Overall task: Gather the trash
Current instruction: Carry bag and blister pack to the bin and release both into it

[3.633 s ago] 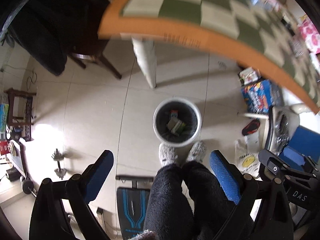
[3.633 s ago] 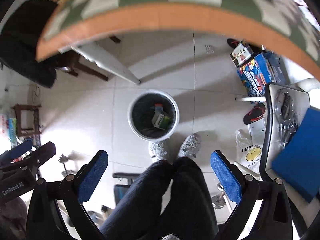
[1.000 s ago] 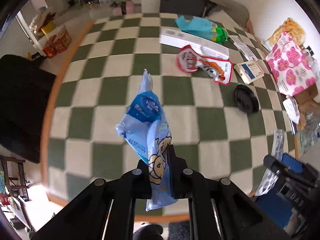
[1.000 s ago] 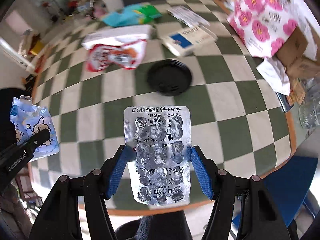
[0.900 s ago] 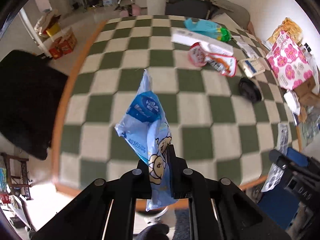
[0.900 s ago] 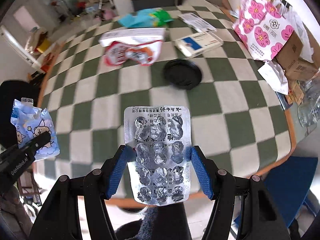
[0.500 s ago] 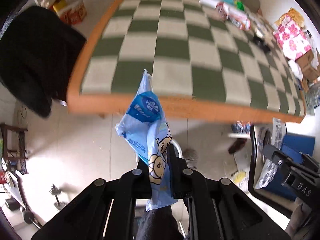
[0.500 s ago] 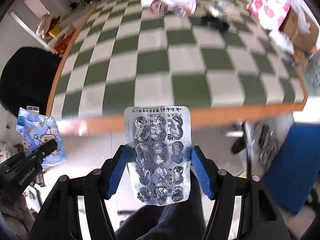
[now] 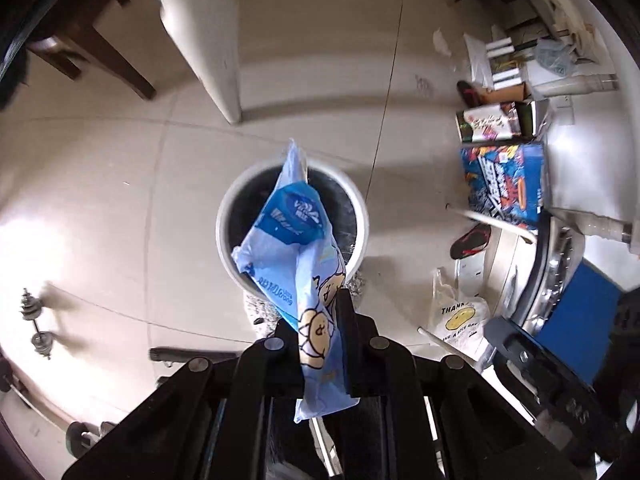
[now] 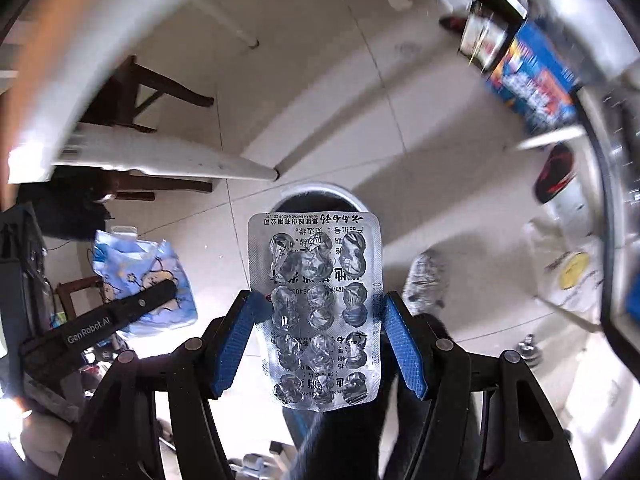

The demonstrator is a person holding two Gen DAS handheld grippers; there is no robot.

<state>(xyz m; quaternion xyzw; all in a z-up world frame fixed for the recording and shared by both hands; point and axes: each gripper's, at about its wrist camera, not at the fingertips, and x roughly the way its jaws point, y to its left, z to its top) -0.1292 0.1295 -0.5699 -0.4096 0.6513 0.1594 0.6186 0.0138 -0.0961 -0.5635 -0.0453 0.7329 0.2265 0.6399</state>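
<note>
My left gripper [image 9: 320,320] is shut on a light blue plastic wrapper [image 9: 296,248] with cartoon figures. It hangs over the round white trash bin [image 9: 224,216] with a dark liner on the floor. My right gripper [image 10: 320,320] is shut on a used silver blister pack [image 10: 316,304], held upright above the same bin [image 10: 348,196]. The left gripper with its wrapper [image 10: 140,276] also shows at the left of the right wrist view.
A white table leg [image 9: 200,32] and a dark chair leg [image 9: 116,64] stand beyond the bin. Boxes [image 9: 504,184], a red-black slipper [image 9: 468,240] and a white plastic bag [image 9: 456,316] lie to the right. A small dumbbell [image 9: 36,316] lies at the left.
Both grippers have swung from over the checkered table down to over the floor bin, each still holding its piece of trash.
</note>
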